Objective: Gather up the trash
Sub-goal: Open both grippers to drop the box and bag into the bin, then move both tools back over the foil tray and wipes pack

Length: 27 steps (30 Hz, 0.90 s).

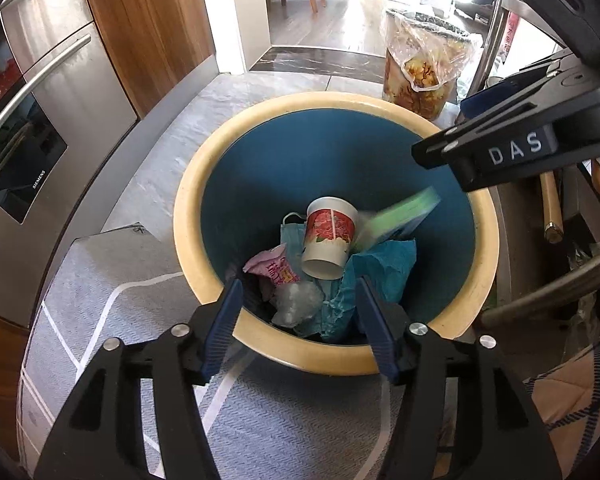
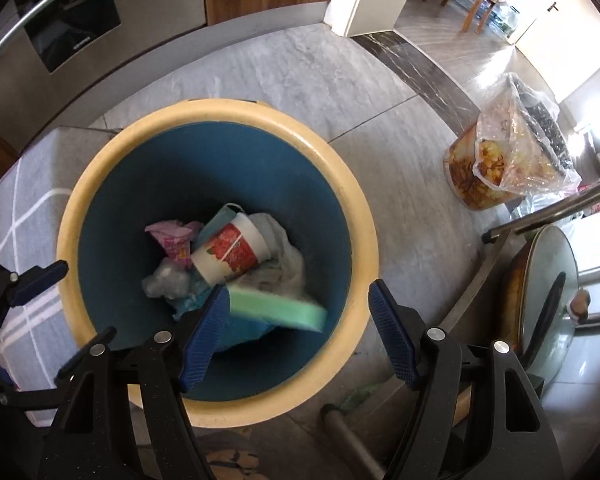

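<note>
A round bin point(image 1: 188, 216) point(image 2: 364, 216) with a cream rim and a blue inside stands on the floor below both grippers. In it lie a paper cup with red flowers point(image 1: 328, 236) point(image 2: 232, 252), a pink wrapper point(image 1: 274, 268) point(image 2: 172, 240), blue crumpled paper point(image 1: 384, 268) and clear plastic point(image 1: 296, 300). A flat green piece point(image 1: 400, 216) point(image 2: 276, 308) appears blurred inside the bin, free of any pad. My left gripper point(image 1: 299, 284) hangs open over the near rim, nothing between its fingers. My right gripper point(image 2: 298, 290) is open above the bin's other side.
A steel appliance point(image 1: 60, 92) and a wooden cabinet point(image 1: 148, 20) stand to the left. A grey rug with white lines point(image 1: 112, 320) lies under the bin. A second bin lined with a plastic bag of food scraps point(image 1: 420, 72) point(image 2: 500, 168) stands beyond. Metal legs point(image 2: 552, 208) and a glass lid point(image 2: 548, 292) crowd the right.
</note>
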### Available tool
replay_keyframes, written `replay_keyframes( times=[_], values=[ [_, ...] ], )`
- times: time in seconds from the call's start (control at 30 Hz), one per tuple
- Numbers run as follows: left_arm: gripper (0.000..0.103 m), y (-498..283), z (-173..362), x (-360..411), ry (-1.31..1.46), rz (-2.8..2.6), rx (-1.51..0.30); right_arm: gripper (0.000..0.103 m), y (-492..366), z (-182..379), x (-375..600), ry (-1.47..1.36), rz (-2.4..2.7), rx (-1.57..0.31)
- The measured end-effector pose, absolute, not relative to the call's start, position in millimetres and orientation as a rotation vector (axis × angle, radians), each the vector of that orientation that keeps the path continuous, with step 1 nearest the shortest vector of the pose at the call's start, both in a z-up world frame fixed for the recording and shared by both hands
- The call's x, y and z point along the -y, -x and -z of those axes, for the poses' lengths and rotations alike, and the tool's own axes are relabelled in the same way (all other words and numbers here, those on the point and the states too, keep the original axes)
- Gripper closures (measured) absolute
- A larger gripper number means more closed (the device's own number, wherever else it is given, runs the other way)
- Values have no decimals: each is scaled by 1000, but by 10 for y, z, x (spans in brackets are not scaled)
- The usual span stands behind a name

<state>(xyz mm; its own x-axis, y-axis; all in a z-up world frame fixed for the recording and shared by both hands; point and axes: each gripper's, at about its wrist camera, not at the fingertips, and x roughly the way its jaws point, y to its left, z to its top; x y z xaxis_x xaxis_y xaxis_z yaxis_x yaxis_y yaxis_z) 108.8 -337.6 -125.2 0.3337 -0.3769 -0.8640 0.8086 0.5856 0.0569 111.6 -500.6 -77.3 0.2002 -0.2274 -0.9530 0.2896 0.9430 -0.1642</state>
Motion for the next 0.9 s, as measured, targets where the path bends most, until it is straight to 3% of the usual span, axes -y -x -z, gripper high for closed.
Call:
replay_keyframes(
  times=[0.17,0.43,0.9],
  values=[
    [35,-1112,1213,3329,-513,803,-947,22,-1123,722,5020,-67,374,-1300],
    [16,-1126,959,3044,-412,746,-898,13,-1134,420,5025,-148,387,-1159],
    [10,-860,212,2243,-413,650,-726,9,-1247,-153,4399,-102,197,-896]
  ],
)
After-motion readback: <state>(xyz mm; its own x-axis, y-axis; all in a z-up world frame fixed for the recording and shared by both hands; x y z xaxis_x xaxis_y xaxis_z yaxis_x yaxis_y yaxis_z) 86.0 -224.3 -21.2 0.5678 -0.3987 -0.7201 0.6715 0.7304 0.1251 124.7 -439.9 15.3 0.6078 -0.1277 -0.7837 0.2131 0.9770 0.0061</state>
